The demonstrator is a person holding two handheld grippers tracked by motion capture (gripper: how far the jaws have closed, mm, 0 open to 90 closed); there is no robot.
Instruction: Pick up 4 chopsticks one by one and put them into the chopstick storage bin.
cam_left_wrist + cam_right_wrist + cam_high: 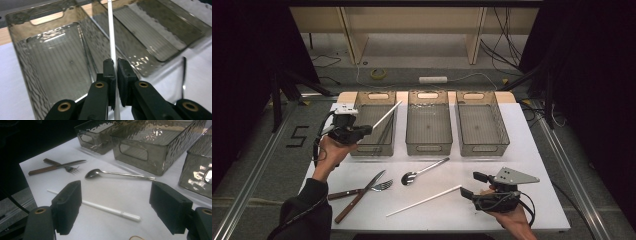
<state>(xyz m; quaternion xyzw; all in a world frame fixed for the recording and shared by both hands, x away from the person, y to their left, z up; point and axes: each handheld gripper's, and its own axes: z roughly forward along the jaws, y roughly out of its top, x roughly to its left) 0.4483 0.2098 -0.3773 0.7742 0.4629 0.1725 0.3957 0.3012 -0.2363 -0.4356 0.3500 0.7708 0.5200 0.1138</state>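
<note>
While the left hand-held gripper (114, 65) pinches a white stick (111, 37) over the left bin (22, 52), the drop seems next: lower, then release. Right hand-held gripper (115, 207) hangs wide open, empty, above the desk (105, 192).

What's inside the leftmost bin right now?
In the leftmost bin, dark thin sticks lean along its right wall. The white chopstick pinched in the left tongs slants over it, not yet dropped in. The tongs hide the bin's near corner.
</note>
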